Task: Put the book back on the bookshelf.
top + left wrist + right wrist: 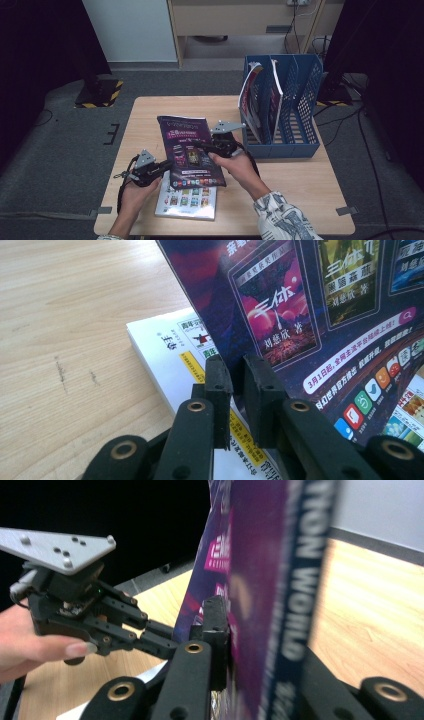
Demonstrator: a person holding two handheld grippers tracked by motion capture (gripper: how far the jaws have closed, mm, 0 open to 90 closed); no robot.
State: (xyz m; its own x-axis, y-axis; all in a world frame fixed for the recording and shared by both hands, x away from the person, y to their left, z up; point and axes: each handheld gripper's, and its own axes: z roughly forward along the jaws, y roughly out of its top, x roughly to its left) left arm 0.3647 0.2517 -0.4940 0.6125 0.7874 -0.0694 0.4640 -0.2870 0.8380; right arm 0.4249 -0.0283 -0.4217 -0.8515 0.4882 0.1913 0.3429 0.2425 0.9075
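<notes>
Above the middle of the surface (300, 185), a purple magazine (190, 150) is held clear of a white booklet (187, 200) lying beneath, judged so it can go into the blue file rack (290, 100) alongside. Left tool (162, 167) is clamped on its lower left edge; right tool (202, 145) is clamped on its right edge, jaws nearly together on the thin pages
</notes>
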